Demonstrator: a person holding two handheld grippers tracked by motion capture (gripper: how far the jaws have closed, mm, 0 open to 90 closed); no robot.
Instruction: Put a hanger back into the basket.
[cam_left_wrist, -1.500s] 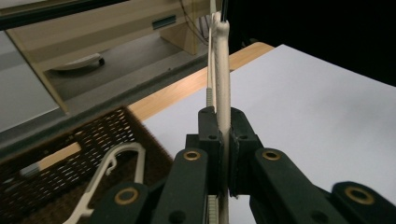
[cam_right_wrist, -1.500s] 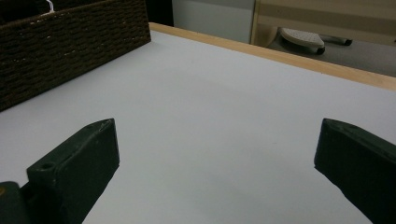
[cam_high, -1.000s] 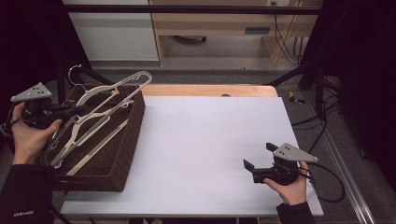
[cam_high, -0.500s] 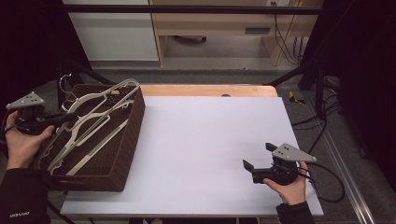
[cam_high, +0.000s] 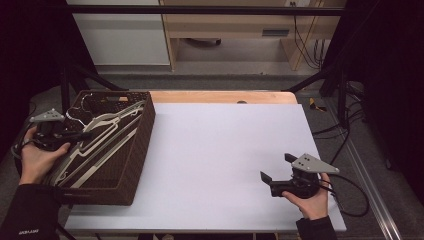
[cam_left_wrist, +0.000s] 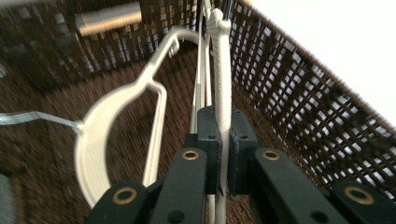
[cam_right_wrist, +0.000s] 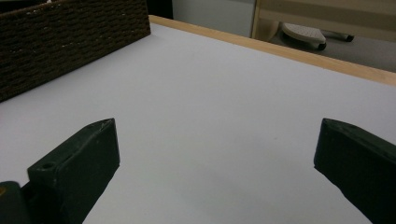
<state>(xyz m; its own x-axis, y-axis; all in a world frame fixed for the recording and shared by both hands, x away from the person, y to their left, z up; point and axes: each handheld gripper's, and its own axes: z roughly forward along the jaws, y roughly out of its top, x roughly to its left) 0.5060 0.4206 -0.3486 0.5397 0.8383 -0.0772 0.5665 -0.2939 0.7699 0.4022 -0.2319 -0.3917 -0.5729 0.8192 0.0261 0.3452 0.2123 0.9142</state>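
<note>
Gripping a white hanger (cam_left_wrist: 221, 70) with the left gripper (cam_left_wrist: 223, 154), pads pinching its thin bar edge-on so the flat frame cannot twist out. Seeing the same left gripper (cam_high: 75, 136) in the high view, at the left rim of the basket (cam_high: 142, 150), reaching in over the rim from the side. Resting the hanger (cam_high: 107, 131) inside the basket, slanted across its length, hook end toward the far corner, lying on other hangers (cam_high: 87, 162) of the same pale colour. Judging the slant as forced by the fit: frame too long to lie square, hence the diagonal along the wall (cam_left_wrist: 299, 102). Noting a second hanger (cam_left_wrist: 121, 126) just beside the held one, its curved shoulder on the basket floor; touching or apart not clear through the blur.

Keeping the right gripper (cam_high: 275, 172) well apart, low over the near right of the desk (cam_high: 225, 150), jaws spread wide with nothing between them. Looking along the right gripper (cam_right_wrist: 215, 158) toward the basket (cam_right_wrist: 70, 42), probably parked there to stay out of the left hand's way. Holding by a bar rather than the hook, likely for control of the long frame while it sits among the others.
</note>
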